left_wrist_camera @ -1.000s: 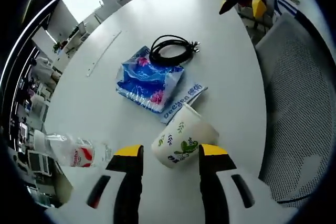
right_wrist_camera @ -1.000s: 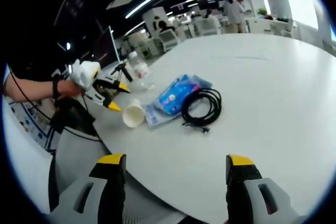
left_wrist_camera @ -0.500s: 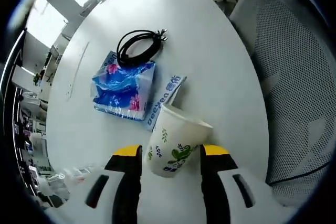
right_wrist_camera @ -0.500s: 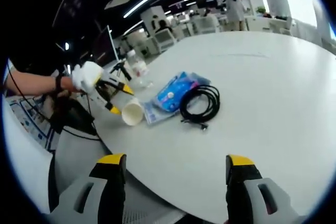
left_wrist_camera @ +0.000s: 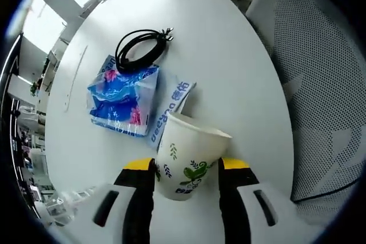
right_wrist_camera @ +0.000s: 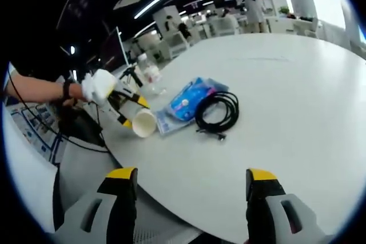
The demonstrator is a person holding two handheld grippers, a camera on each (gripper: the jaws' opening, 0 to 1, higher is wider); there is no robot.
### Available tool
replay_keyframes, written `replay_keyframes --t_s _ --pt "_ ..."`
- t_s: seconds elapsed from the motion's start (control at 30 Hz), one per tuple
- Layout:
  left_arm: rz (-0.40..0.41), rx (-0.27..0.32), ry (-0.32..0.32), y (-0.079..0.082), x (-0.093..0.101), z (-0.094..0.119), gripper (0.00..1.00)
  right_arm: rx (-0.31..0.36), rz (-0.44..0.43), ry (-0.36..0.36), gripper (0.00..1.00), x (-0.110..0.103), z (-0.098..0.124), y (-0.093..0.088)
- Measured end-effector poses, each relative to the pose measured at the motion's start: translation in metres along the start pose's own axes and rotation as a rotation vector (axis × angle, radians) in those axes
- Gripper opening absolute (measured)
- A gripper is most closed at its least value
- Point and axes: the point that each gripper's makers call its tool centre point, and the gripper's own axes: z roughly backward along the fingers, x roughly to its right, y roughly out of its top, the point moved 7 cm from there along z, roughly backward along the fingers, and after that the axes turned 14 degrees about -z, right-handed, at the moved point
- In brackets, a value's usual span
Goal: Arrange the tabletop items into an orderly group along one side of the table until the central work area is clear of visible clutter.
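- The left tool (left_wrist_camera: 183,167) has its yellow-tipped jaws spread to either side of a paper cup (left_wrist_camera: 189,155) lying on its side on the white bench (left_wrist_camera: 229,67); whether the tips press the cup wall I cannot tell.
- The cup is white with green leaf prints, its open mouth facing away from the tool, near the bench edge.
- In the right gripper view the left tool (right_wrist_camera: 130,112) shows at the left, held by a white-gloved hand (right_wrist_camera: 100,87), with the cup (right_wrist_camera: 143,123) at its tips.
- Just beyond the cup's mouth lies a flat white-and-blue packet (left_wrist_camera: 168,112), touching the rim.
- Left of it sits a blue tissue pack (left_wrist_camera: 120,101), and at its far end a coiled black cable (left_wrist_camera: 140,50).
- A clear plastic bottle (right_wrist_camera: 151,75) stands farther along the bench, behind the cup.
- The right tool (right_wrist_camera: 191,184) has its jaws wide apart, holding nothing, over the near bench edge.
- A grey mesh chair (left_wrist_camera: 320,84) is on the right beside the bench.
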Motion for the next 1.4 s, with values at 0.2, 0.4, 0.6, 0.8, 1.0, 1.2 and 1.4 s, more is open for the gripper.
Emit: replay_keyframes --t_s 0.2,0.4,0.6,0.8,1.0,1.2,1.4 --pt "0.076 0.013 0.004 -0.002 0.003 -0.002 0.42 -0.004 0.004 0.0 0.79 -0.001 0.0 0.0" --pt "0.19 0.042 0.018 -0.01 0.007 0.003 0.4 -0.003 0.004 0.0 0.79 0.0 0.0 0.0" --pt "0.258 0.052 0.032 -0.016 0.016 0.011 0.37 -0.004 0.003 0.007 0.79 -0.003 -0.003 -0.001" --pt "0.299 0.048 0.037 -0.022 0.025 0.013 0.37 -0.015 0.014 0.018 0.79 -0.007 -0.006 -0.002" --pt "0.365 0.061 0.049 -0.025 0.031 0.015 0.37 -0.01 0.016 0.018 0.78 -0.008 -0.005 -0.001" --pt "0.548 0.112 0.089 -0.031 0.038 0.018 0.36 -0.005 0.012 0.016 0.78 -0.006 -0.003 -0.001" --pt "0.683 0.144 0.118 -0.04 0.047 0.022 0.36 -0.021 0.016 0.025 0.78 -0.009 -0.005 -0.006"
